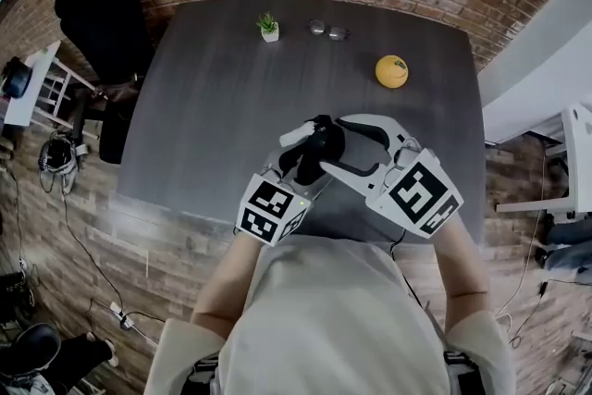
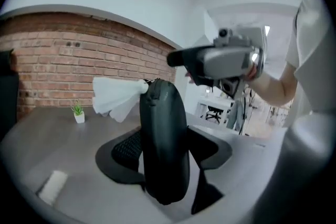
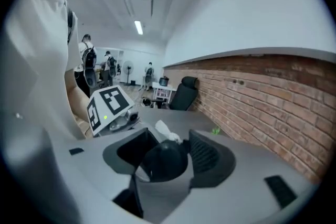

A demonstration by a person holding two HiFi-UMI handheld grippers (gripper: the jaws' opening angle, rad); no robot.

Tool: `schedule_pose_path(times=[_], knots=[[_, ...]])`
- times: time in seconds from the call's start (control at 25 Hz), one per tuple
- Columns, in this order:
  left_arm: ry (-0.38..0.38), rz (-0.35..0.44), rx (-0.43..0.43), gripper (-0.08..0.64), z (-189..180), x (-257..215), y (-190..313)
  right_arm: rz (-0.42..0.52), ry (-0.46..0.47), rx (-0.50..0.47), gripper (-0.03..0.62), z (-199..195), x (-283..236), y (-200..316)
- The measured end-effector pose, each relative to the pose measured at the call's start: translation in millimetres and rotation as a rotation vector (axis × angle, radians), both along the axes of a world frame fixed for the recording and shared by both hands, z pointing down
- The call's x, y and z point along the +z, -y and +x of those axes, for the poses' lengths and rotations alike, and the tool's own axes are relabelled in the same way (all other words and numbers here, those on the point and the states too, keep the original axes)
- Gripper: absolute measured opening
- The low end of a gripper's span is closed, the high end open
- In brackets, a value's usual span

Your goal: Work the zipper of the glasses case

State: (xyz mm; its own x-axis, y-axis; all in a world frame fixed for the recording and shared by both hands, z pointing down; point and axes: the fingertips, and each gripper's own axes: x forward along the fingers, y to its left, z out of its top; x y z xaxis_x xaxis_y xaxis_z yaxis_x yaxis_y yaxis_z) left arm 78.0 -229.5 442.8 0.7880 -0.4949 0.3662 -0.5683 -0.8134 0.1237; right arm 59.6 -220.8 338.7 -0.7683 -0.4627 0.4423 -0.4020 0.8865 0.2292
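A black glasses case (image 1: 314, 153) is held in the air over the near part of the dark table (image 1: 213, 106), between both grippers. A white cloth (image 1: 298, 133) sticks out of its top end. In the left gripper view the case (image 2: 163, 139) stands upright between the jaws of my left gripper (image 2: 163, 157), whose pads press on its sides, with the cloth (image 2: 118, 96) at its upper left. My right gripper (image 1: 331, 143) comes in from the right. In the right gripper view the rounded end of the case (image 3: 165, 160) sits gripped between that gripper's pads.
At the far edge of the table stand a small potted plant (image 1: 269, 28), a pair of glasses (image 1: 327, 30) and an orange ball (image 1: 391, 71). A black chair (image 1: 97, 23) is at the far left, and a brick wall runs behind the table.
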Motion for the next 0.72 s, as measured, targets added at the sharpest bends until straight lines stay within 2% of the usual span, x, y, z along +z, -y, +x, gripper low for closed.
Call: schedule_pose_path(times=[0.08, 0.24, 0.44, 0.48, 0.52, 0.64, 0.72], knots=[[0.083, 0.053, 0.012, 0.27, 7, 8, -5, -0.005, -0.083, -0.052, 0.249, -11, 4, 2], [0.2, 0.107, 0.011, 0.271, 14, 21, -11, -0.022, -0.291, -0.13, 0.242, -23, 29, 8], [0.297, 0.173, 0.017, 0.27, 16, 27, -13, -0.068, -0.51, -0.126, 0.132, -17, 57, 15], [0.302, 0.173, 0.017, 0.27, 15, 29, -13, -0.06, -0.534, -0.123, 0.075, -16, 58, 16], [0.302, 0.168, 0.016, 0.27, 14, 30, -14, -0.051, -0.543, -0.124, 0.06, -17, 58, 17], [0.281, 0.126, 0.015, 0.27, 10, 35, -14, -0.029, -0.496, -0.133, 0.054, -23, 48, 16], [0.24, 0.073, 0.01, 0.268, 6, 38, -14, -0.012, -0.448, -0.124, 0.044, -25, 37, 16]])
